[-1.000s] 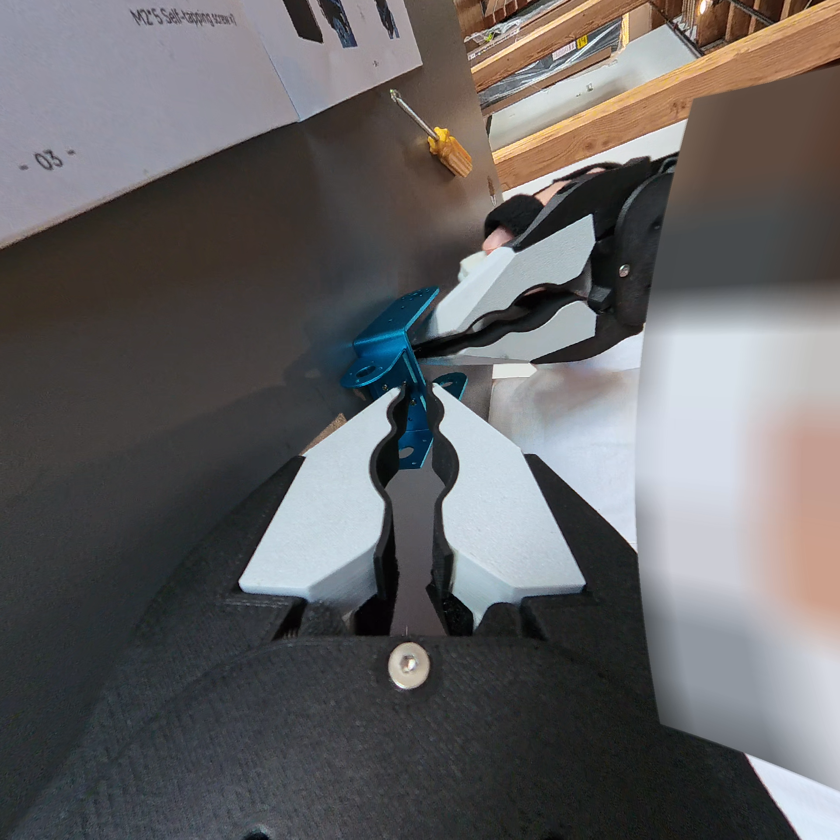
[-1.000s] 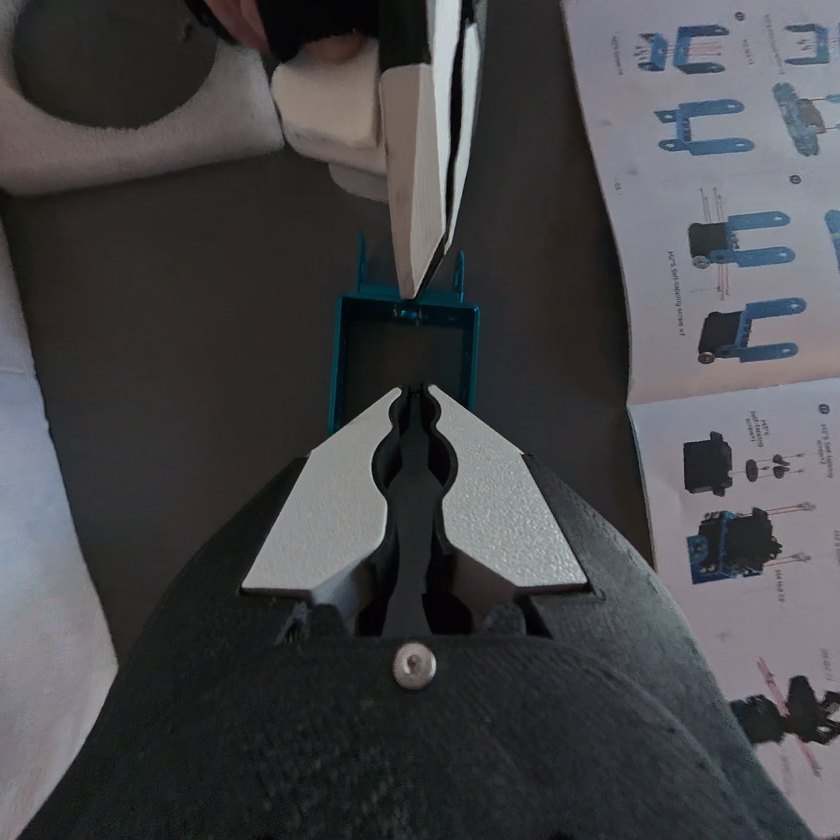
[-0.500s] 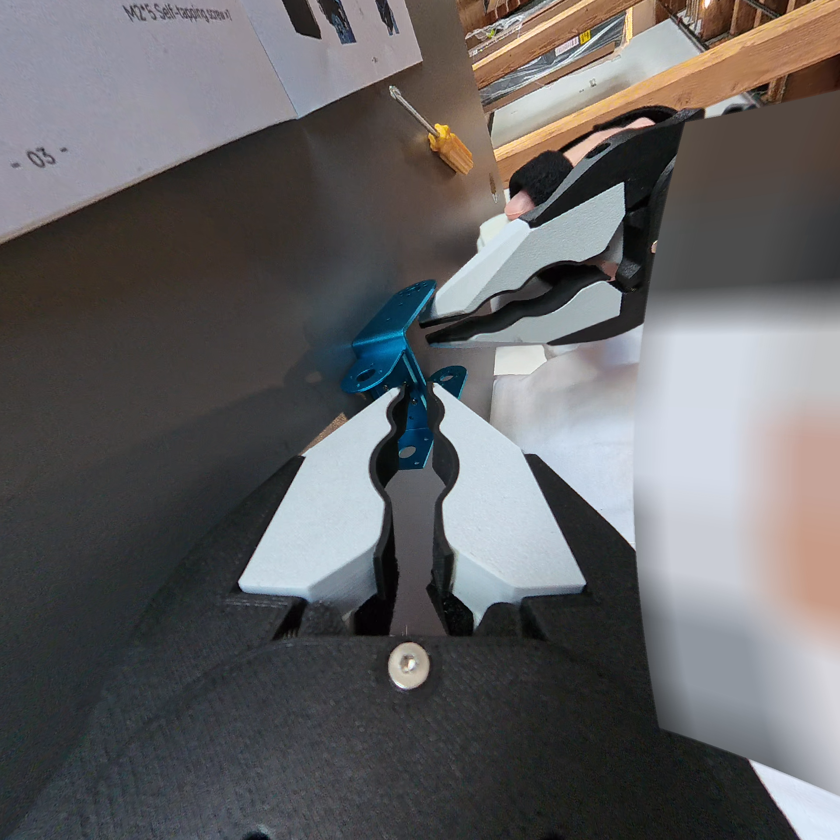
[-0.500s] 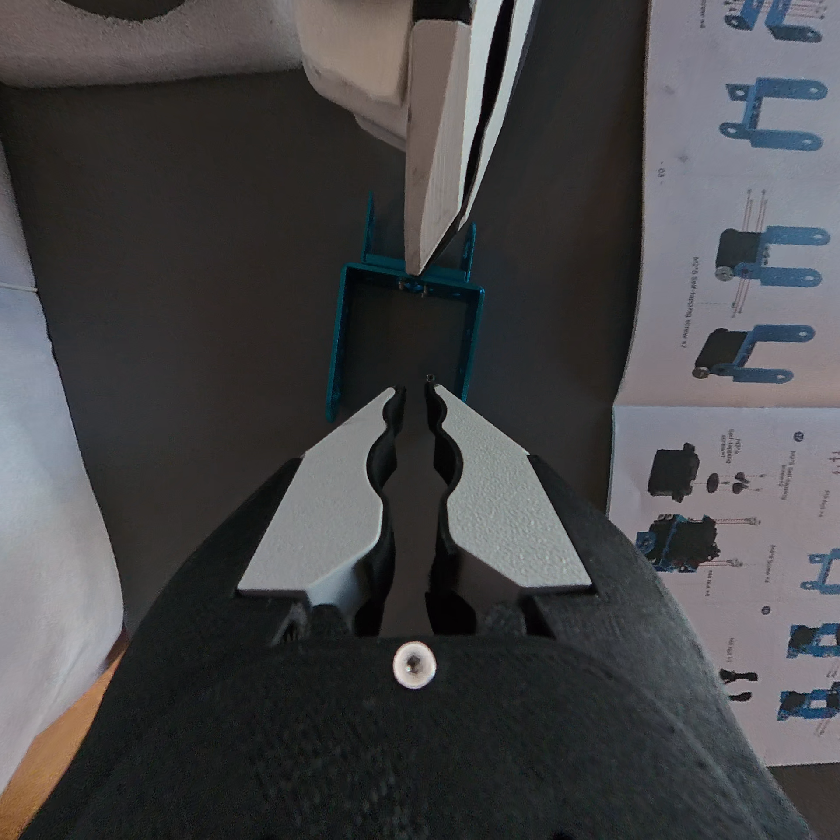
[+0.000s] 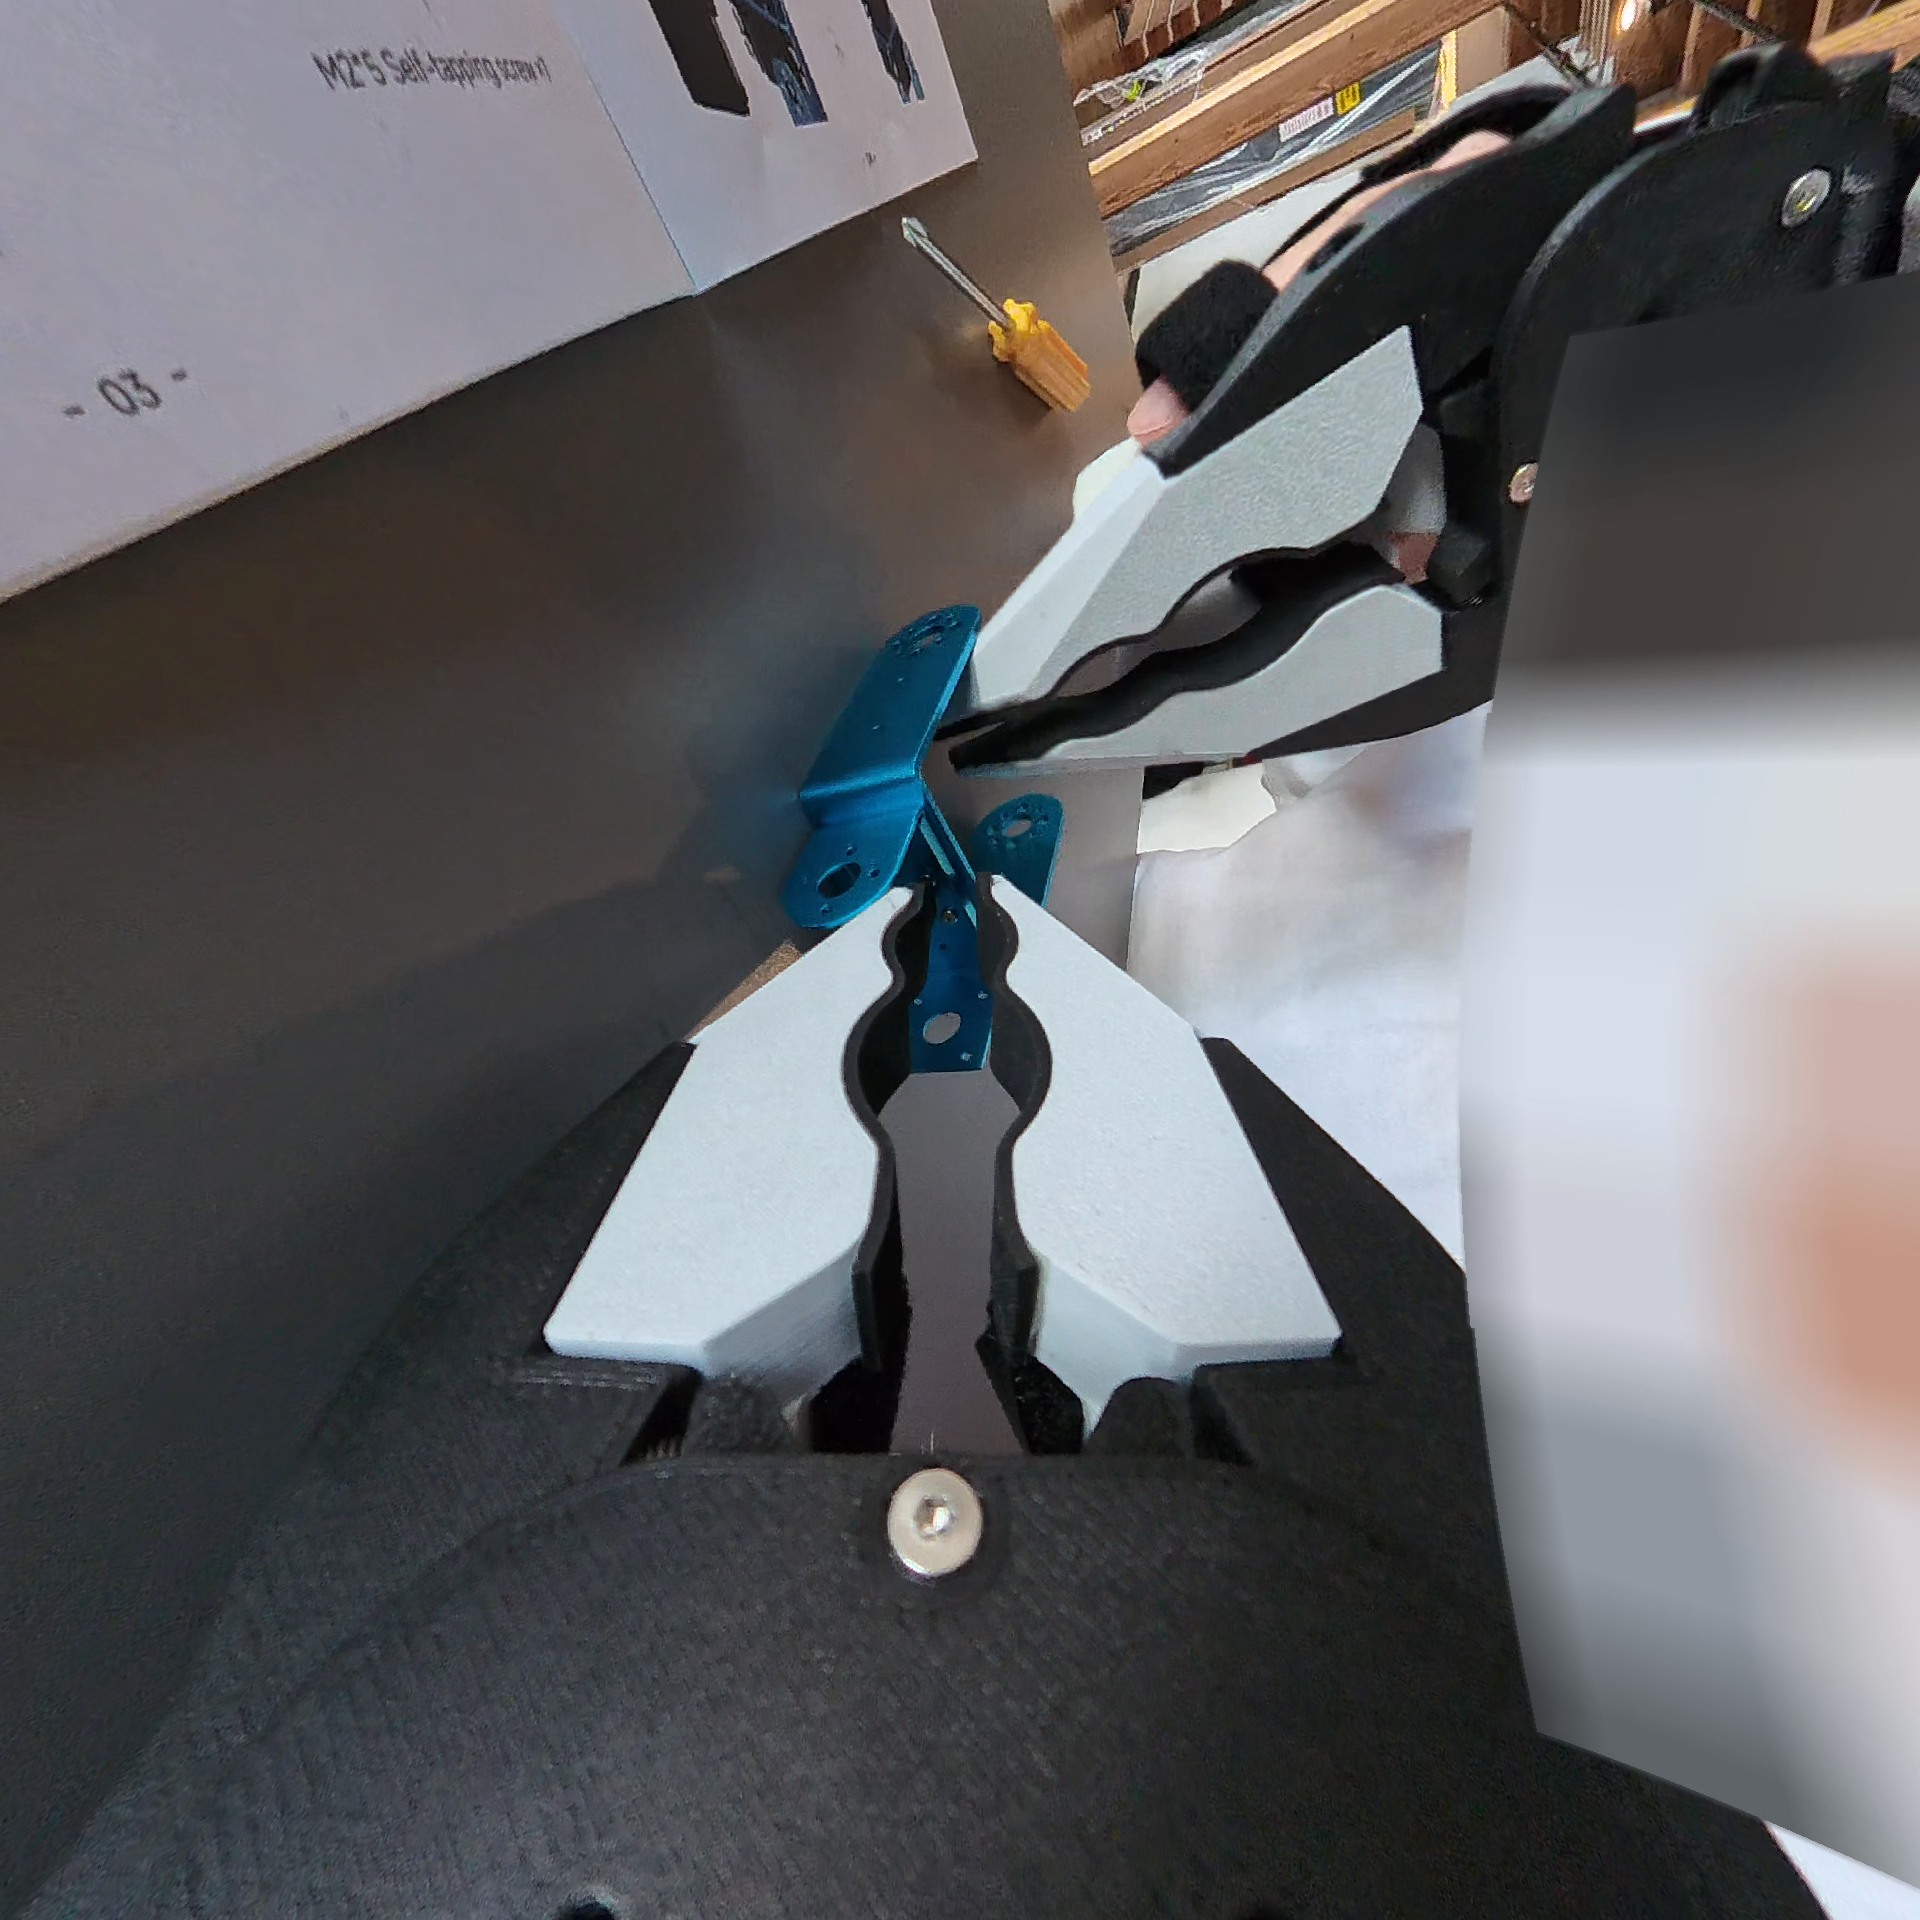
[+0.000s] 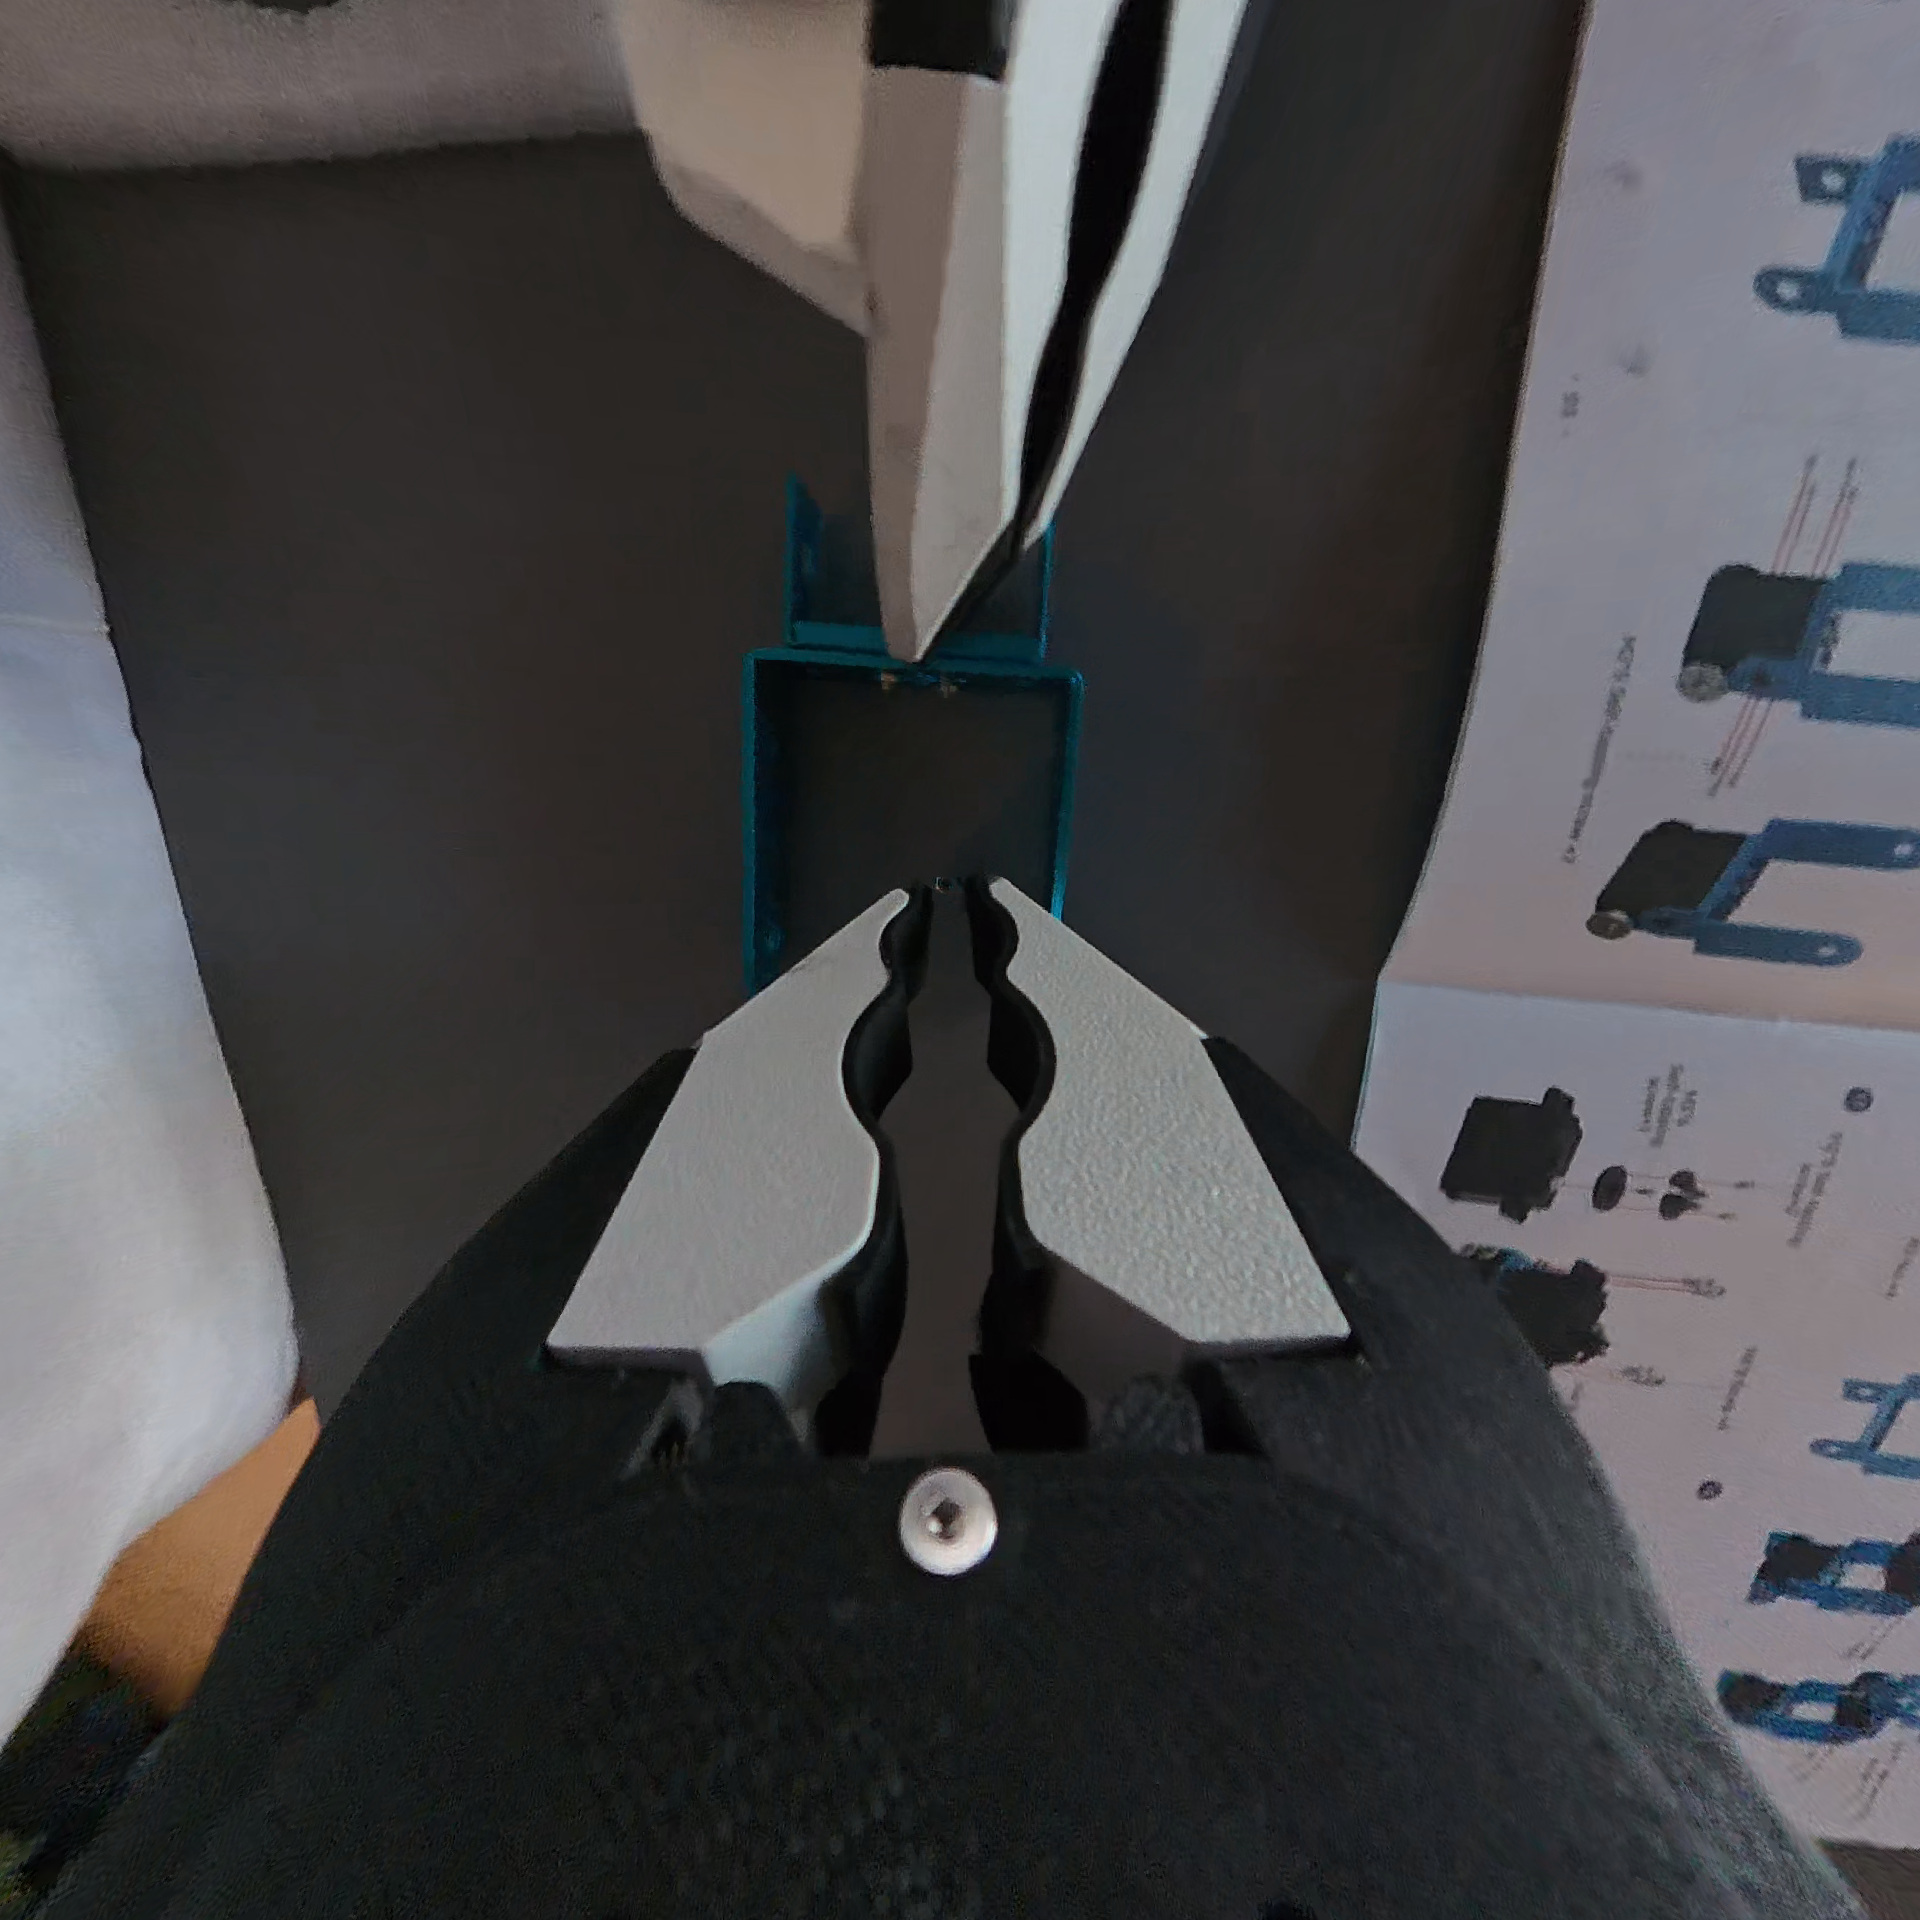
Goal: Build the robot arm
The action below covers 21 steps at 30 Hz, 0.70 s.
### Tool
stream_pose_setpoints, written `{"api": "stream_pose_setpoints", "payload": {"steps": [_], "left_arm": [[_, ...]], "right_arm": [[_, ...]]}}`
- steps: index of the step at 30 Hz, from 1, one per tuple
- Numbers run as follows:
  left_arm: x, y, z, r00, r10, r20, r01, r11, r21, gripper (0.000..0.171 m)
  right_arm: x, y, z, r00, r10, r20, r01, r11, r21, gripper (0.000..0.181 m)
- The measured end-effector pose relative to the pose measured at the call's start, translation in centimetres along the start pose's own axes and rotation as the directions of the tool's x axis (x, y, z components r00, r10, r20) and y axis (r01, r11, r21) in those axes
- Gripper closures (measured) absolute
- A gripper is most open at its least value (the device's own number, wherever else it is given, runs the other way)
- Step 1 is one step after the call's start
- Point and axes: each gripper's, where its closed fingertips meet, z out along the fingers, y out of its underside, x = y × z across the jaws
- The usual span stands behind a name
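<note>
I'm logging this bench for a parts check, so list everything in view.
blue bracket: one assembly, blue metal, on the dark tabletop, mid-scene
screwdriver: one, yellow handle, lying beyond the bracket
instruction sheets: at least two pages, white, flat on the tabletop
dark tabletop: one, dark grey, under everything
white padding: some, white, beside the tabletop
wooden beams: several, light brown, background
gloved hand: one, black, on the right tool
left tool: one, grey and black, clamped on the bracket
right tool: one, grey and black, tips at the bracket's open end, grip unclear

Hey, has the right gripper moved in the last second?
Yes: the right gripper has tilted upward, toward the yellow-handled screwdriver, tips staying beside the blue metal U-bracket.
</note>
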Motion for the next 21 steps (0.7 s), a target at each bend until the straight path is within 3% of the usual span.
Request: {"api": "stream_pose_setpoints", "payload": {"steps": [21], "left_arm": [[0.05, 0.06, 0.06, 1.000, -0.003, -0.009, 0.003, 1.000, -0.007, 0.166]], "right_arm": [[-0.17, 0.22, 0.77, 0.999, 0.044, -0.020, -0.046, 0.997, -0.064, 0.176]]}}
